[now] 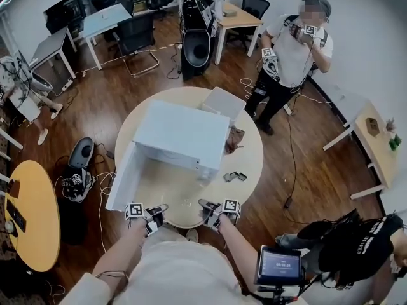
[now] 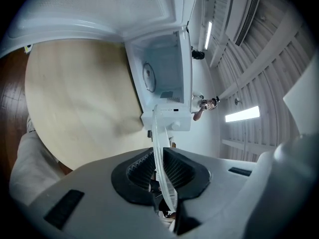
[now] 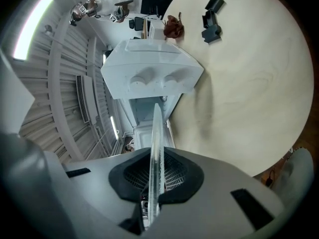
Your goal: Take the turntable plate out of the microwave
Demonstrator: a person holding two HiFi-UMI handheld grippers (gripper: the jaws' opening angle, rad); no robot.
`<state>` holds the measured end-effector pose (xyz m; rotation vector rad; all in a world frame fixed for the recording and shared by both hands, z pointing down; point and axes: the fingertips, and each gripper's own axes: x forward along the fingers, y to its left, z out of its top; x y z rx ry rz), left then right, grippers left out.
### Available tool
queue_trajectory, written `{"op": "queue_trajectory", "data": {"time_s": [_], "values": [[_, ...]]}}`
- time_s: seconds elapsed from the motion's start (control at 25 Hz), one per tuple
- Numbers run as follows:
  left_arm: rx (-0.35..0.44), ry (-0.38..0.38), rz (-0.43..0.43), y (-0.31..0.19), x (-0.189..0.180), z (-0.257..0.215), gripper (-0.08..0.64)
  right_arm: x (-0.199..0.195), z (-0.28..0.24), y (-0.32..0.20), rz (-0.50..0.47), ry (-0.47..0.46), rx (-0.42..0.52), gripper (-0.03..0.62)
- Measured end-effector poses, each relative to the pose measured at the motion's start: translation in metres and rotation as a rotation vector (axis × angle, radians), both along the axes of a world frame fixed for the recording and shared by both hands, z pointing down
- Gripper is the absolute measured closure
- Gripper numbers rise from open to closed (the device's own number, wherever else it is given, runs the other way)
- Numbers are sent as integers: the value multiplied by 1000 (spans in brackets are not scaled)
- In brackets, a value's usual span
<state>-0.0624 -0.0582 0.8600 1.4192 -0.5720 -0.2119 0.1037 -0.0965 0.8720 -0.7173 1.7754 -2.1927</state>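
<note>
We're in an office space set up as a recording lab. The round wooden table (image 1: 251, 164) bearing the white microwave (image 1: 181, 135) stands on a wood floor (image 1: 108, 107) with cables (image 1: 292, 151) trailing beside it. Beyond the table are desks (image 1: 105, 19) and black office chairs (image 1: 137, 40). To the table's far right a person (image 1: 296, 53) holds up devices with square markers. On the table's near side is a small screen (image 1: 278, 267) on a stand. Over it runs a slatted ceiling (image 2: 259, 49) with strip lights (image 2: 242, 115).

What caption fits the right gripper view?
Right gripper shut on the turntable plate, microwave ahead on the round table.
</note>
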Motion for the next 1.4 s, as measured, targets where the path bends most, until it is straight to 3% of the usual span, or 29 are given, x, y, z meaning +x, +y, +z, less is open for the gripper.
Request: {"op": "queue_trajectory", "data": {"time_s": [0.6,1.08,1.4], "values": [[-64,-25,5,3,-12,31,520,-12,34,3,-18,46,-81,566],[-97,-12,21,-3,-7,45,520,-10,47,-2,-13,69,-110,565],[-135,-25,9,-6,0,58,520,-1,56,-3,-10,75,-178,565]]}}
